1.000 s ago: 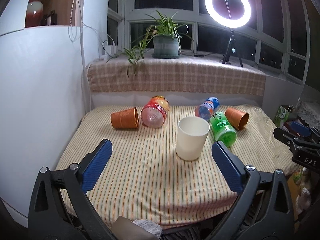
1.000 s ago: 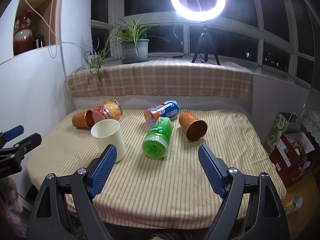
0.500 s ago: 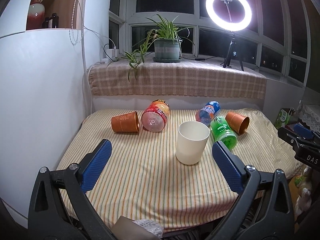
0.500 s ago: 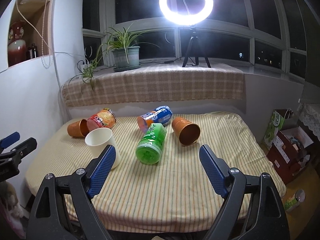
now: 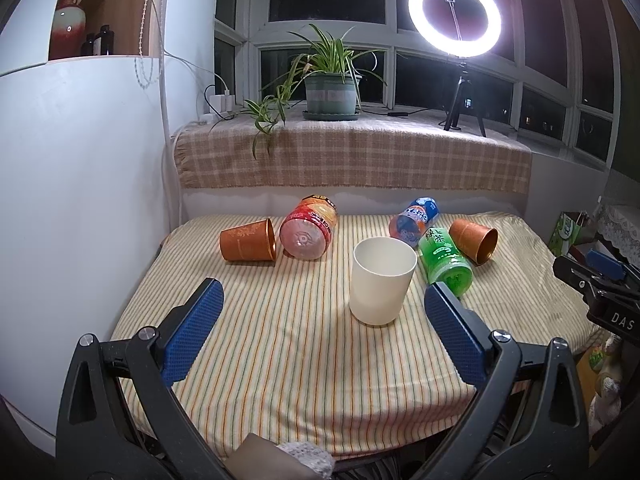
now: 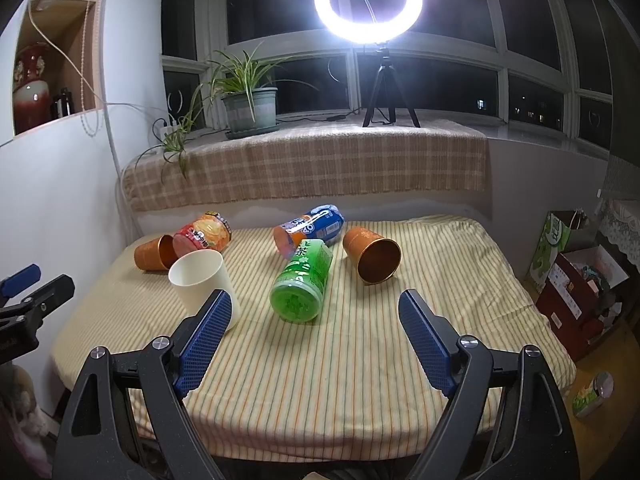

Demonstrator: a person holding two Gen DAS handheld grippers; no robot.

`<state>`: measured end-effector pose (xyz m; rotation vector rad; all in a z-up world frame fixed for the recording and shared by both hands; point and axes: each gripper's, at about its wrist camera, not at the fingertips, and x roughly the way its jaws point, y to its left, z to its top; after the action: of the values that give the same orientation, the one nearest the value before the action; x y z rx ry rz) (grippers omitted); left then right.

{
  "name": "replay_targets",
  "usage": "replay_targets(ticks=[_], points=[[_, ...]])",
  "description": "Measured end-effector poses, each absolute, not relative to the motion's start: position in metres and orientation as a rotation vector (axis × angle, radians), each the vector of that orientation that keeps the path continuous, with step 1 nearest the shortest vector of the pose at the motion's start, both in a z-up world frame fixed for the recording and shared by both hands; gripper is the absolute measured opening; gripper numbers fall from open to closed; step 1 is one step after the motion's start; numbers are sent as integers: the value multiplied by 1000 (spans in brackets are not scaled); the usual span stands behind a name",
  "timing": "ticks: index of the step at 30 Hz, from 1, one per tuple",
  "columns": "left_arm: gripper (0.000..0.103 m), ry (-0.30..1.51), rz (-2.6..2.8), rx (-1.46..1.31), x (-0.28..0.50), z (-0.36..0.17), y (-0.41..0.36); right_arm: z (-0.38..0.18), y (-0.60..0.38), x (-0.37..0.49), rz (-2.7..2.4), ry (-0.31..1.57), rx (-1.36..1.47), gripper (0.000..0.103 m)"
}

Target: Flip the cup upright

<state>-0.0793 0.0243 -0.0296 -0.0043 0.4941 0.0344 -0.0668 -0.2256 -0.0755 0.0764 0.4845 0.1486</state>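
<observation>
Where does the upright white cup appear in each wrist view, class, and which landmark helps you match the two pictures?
Left wrist: white cup stands centre, slightly right.
Right wrist: it stands left of centre, behind the left blue pad.
Shared landmark: the green bottle lying beside it.

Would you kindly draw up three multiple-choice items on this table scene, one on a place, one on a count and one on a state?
1. Where does the green bottle lie?
A. between the white cup and the right orange cup
B. on the windowsill
C. inside the white cup

2. How many orange cups lie on their sides?
A. one
B. two
C. four

3. How does the white cup stand?
A. on its side
C. mouth down
B. upright, mouth up

Answers:
1. A, as the right wrist view shows it between them.
2. B, the left orange cup and the right one.
3. B, its open rim faces up.
</observation>
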Motion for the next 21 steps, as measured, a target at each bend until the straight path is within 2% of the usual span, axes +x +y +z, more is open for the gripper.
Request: replay_targets(ticks=[21], points=[[102,514,31,-12,-75,-36,24,-79,-227,-67,152,494,78,86]])
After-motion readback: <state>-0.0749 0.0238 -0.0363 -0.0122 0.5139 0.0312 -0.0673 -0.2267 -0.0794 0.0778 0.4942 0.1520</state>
